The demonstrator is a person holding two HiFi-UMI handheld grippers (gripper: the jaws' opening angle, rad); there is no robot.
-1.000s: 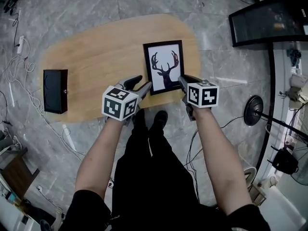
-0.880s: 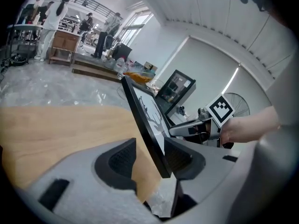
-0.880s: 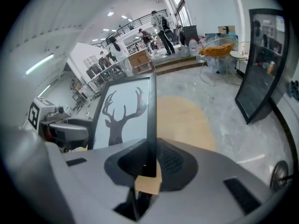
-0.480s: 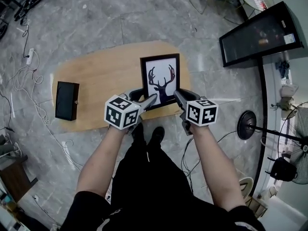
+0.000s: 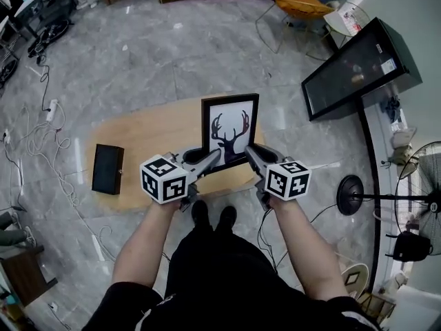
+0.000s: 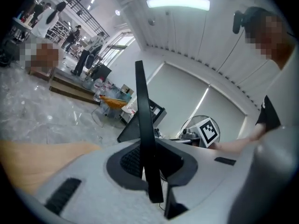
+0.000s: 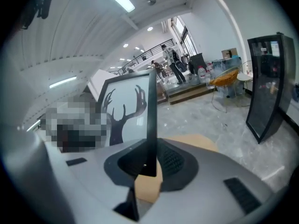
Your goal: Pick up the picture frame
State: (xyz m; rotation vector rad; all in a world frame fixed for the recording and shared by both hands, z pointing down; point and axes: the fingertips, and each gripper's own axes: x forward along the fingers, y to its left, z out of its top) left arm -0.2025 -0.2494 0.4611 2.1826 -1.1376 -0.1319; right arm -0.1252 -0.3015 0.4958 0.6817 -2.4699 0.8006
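In the head view we hold the picture frame (image 5: 230, 131) over the wooden table (image 5: 145, 136), with the left gripper (image 5: 207, 161) and right gripper (image 5: 253, 154) at its near corners. Its long axis runs away from us, antlers at the far end. In the left gripper view the jaws, which have just been closing, pinch the frame's edge, standing upright. In the right gripper view the jaws clamp the opposite edge, also upright

The black rectangular picture frame (image 5: 230, 131) holds a white sheet with a black antlered deer-head silhouette. The pale grey plastic left gripper (image 5: 212, 157) and pale grey plastic right gripper (image 5: 251, 152) have dark grey ribbed pads (image 6: 130, 158), and each carries a white cube printed with black square markers. The light-brown oval wooden table (image 5: 145, 136) shows faint grain, the oblong box (image 5: 108, 169) is black, and the grey marble floor (image 5: 138, 61) has paler veins.
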